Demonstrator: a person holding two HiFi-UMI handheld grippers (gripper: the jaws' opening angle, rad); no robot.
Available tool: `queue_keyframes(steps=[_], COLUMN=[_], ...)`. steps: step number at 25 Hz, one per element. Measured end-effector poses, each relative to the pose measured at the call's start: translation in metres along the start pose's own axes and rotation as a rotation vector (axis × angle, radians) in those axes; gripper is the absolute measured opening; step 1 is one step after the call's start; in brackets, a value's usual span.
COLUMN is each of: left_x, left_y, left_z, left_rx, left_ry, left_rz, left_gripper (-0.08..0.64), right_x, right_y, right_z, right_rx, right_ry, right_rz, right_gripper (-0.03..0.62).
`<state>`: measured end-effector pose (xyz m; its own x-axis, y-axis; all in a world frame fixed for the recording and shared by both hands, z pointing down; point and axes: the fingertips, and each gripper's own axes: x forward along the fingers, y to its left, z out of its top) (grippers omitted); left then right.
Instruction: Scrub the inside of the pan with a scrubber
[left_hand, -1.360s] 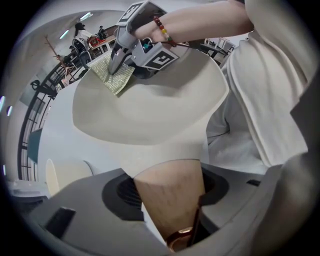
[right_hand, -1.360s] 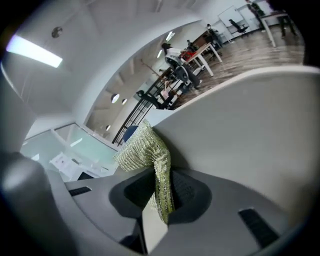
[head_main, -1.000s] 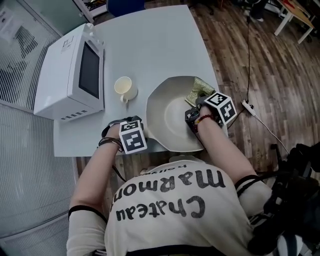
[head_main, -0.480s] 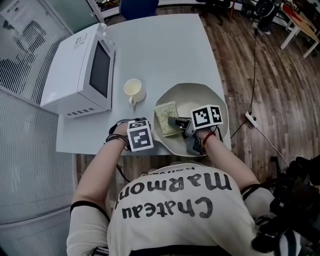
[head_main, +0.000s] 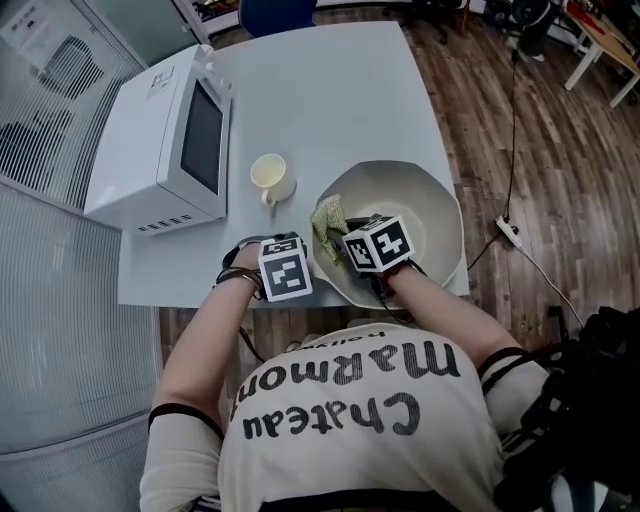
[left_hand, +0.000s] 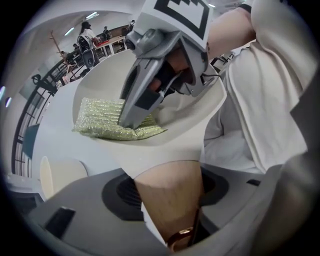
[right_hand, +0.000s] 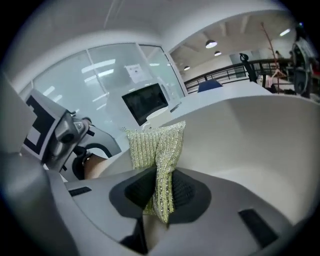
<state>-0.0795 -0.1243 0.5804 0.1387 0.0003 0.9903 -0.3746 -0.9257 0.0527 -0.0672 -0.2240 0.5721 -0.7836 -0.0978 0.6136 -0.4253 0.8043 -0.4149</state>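
The left tool (left_hand: 165, 192), jaws clamped on the tan handle (left_hand: 172, 215), steadies the cream wide-rimmed pan (head_main: 425, 200) on the pale grey bench (head_main: 330, 100) so the right tool (head_main: 342, 236), pinched on the glittery green-gold scrubber (head_main: 327, 220), can rub its left inner wall.

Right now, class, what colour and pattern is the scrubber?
The scrubber is glittery yellow-green, ribbed in fine lines; the right gripper view shows it best.

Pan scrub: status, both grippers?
Left gripper clamped on pan handle. Right gripper pinching scrubber, pressed on inner wall of pan. Mug beside it, apart; nothing blocking.
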Motion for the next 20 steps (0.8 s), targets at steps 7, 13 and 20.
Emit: queue_keyframes(steps=[7,13,20], left_x=[0.0,-0.001,0.001], left_y=[0.0,-0.001,0.001], left_z=[-0.001,0.0,-0.002], left_rx=[0.007,0.011,0.014], left_ry=[0.0,0.004,0.017], left_rz=[-0.005,-0.003,0.01], left_gripper=[0.253,0.253,0.253], right_x=[0.006,0.007,-0.007], right_y=[-0.027,-0.063,-0.108], right_z=[0.016,0.013,0.014], right_rx=[-0.237,-0.381,-0.463], right_ry=[0.062,0.19,0.279], right_rz=[-0.251,-0.449,-0.617], right_gripper=[0.063,0.063,0.058])
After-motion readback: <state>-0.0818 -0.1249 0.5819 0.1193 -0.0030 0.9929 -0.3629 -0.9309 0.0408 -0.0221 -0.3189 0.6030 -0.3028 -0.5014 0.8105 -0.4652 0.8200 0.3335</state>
